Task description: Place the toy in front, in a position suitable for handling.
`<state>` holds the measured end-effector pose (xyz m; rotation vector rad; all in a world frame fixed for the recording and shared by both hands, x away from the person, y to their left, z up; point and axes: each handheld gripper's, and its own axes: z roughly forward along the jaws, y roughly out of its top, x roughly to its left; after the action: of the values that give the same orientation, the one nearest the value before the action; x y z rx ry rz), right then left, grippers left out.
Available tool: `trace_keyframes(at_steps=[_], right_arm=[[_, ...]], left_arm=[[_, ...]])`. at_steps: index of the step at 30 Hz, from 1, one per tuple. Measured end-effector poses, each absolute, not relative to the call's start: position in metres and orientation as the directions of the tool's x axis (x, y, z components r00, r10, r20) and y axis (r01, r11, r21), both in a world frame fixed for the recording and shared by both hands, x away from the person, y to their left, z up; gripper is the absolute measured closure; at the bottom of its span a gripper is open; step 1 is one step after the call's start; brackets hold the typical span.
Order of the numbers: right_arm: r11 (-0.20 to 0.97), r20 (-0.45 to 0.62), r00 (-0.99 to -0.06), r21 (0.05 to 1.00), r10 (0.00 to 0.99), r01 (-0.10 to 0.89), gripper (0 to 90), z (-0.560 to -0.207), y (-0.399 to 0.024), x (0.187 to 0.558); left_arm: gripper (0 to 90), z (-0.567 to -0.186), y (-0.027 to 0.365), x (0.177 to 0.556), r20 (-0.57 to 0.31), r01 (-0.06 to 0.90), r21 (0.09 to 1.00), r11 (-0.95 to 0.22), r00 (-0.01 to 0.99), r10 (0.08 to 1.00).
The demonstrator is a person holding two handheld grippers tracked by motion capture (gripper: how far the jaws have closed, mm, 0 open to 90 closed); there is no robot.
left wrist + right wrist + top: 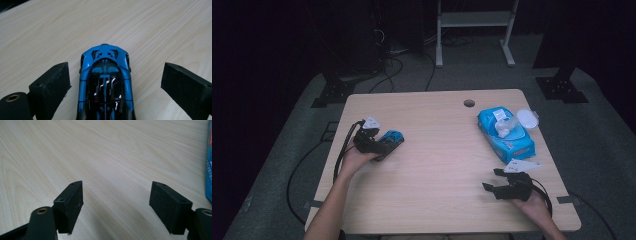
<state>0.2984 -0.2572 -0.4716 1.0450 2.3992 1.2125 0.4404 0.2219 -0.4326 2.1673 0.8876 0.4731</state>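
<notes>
A blue and black toy car [391, 140] [105, 82] rests on the wooden table [437, 165] at the left. My left gripper [384, 145] [115, 87] is open, with its jaws on either side of the car and gaps between them and its sides. At the front right my right gripper [493, 180] [116, 207] is open over bare wood, holding nothing. A blue pack of wet wipes [506, 134] with its white lid [527, 119] flipped open lies at the right, and its edge [209, 170] shows in the right gripper view.
A round cable hole [469, 103] sits near the table's far edge. Cables trail off the left side to the grey floor. A white metal frame [474, 30] stands beyond the table. Bare wood lies between the two grippers.
</notes>
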Motion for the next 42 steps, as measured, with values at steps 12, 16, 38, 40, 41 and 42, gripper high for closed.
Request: trace_keyframes(at_steps=[12, 16, 38, 40, 41, 42], right_arm=[[0.4, 0.089, -0.715, 0.779, 0.693, 0.484, 26.1, -0.472, -0.256, 0.298], [0.403, 0.086, -0.717, 0.777, 0.692, 0.483, 26.1, -0.472, -0.256, 0.298], [0.41, 0.081, -0.722, 0.778, 0.687, 0.476, 26.1, -0.472, -0.254, 0.297], [0.409, 0.081, -0.722, 0.778, 0.688, 0.477, 26.1, -0.471, -0.254, 0.296], [0.409, 0.081, -0.721, 0.778, 0.688, 0.478, 26.1, -0.471, -0.254, 0.296], [0.409, 0.081, -0.722, 0.779, 0.687, 0.476, 26.1, -0.472, -0.255, 0.297]], left_arm=[[8.1, -0.452, 0.225, 0.453, 0.033, 0.512, 0.694, -0.506, 0.679, 0.733], [8.5, -0.456, 0.224, 0.455, 0.034, 0.527, 0.672, -0.52, 0.68, 0.733], [17.3, -0.467, 0.221, 0.459, 0.039, 0.549, 0.624, -0.557, 0.69, 0.723], [17.7, -0.467, 0.221, 0.459, 0.033, 0.551, 0.63, -0.548, 0.686, 0.727], [17.7, -0.467, 0.22, 0.459, 0.033, 0.55, 0.63, -0.548, 0.686, 0.727], [17.8, -0.467, 0.22, 0.459, 0.035, 0.551, 0.629, -0.549, 0.686, 0.727]])
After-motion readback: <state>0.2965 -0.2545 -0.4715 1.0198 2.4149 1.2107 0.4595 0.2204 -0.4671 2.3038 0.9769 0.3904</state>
